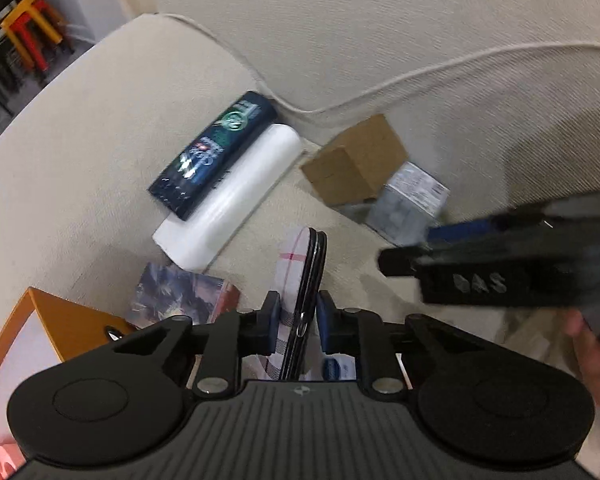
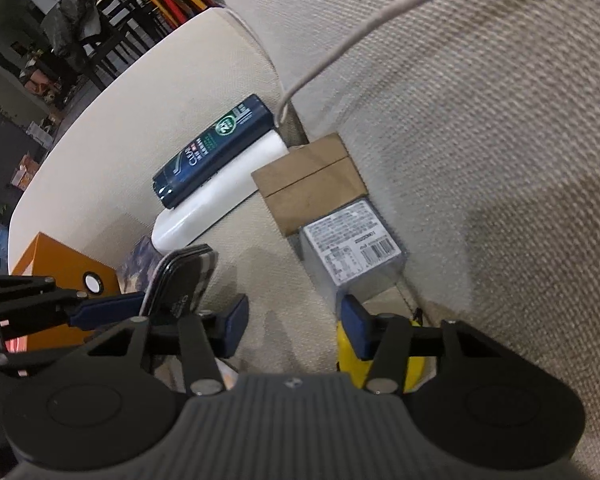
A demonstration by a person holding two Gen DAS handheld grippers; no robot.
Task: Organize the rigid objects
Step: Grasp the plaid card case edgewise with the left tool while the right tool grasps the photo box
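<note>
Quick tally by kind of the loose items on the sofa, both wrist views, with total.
Bottles: 2, dark blue bottle, white bottle
Boxes: 4, brown box, clear box, orange box, patterned box
Phones: 1, plaid-cased phone, gripped edge-on in the left tool
Yellow item: 1, kind unclear
Total: 8

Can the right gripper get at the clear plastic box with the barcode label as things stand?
Probably yes. The right gripper stands open and empty, and the clear plastic box lies just ahead of its fingertips on the sofa, nothing between.
</note>
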